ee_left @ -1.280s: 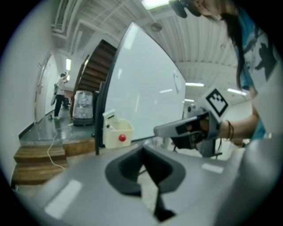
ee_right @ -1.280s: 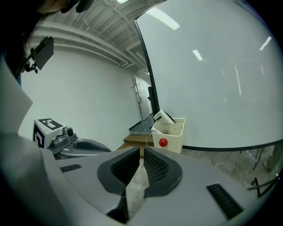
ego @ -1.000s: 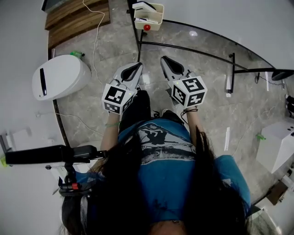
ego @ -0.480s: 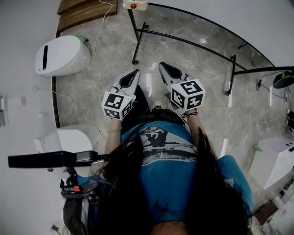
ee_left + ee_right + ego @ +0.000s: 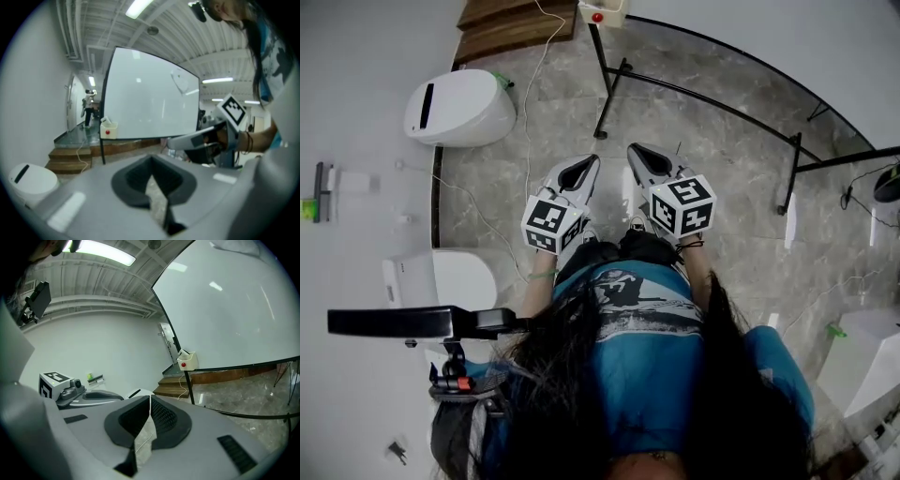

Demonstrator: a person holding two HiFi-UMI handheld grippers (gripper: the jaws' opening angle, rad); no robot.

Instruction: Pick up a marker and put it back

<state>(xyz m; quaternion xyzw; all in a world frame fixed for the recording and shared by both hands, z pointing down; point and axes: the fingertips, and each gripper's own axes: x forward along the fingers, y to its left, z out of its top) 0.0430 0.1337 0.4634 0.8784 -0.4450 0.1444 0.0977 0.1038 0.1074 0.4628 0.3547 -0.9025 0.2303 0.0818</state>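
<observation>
Left gripper [image 5: 579, 167] and right gripper [image 5: 641, 157], both closed on nothing, sit side by side mid-frame over the marble floor [image 5: 722, 187]; no marker shows in any view; a whiteboard [image 5: 150, 93] stands ahead, upper frame; best, I'd judge, to step closer, find the marker, then open one claw squarely.

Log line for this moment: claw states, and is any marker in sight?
left claw: shut, empty | right claw: shut, empty | marker: none visible | whiteboard: ahead, apart from both claws
</observation>
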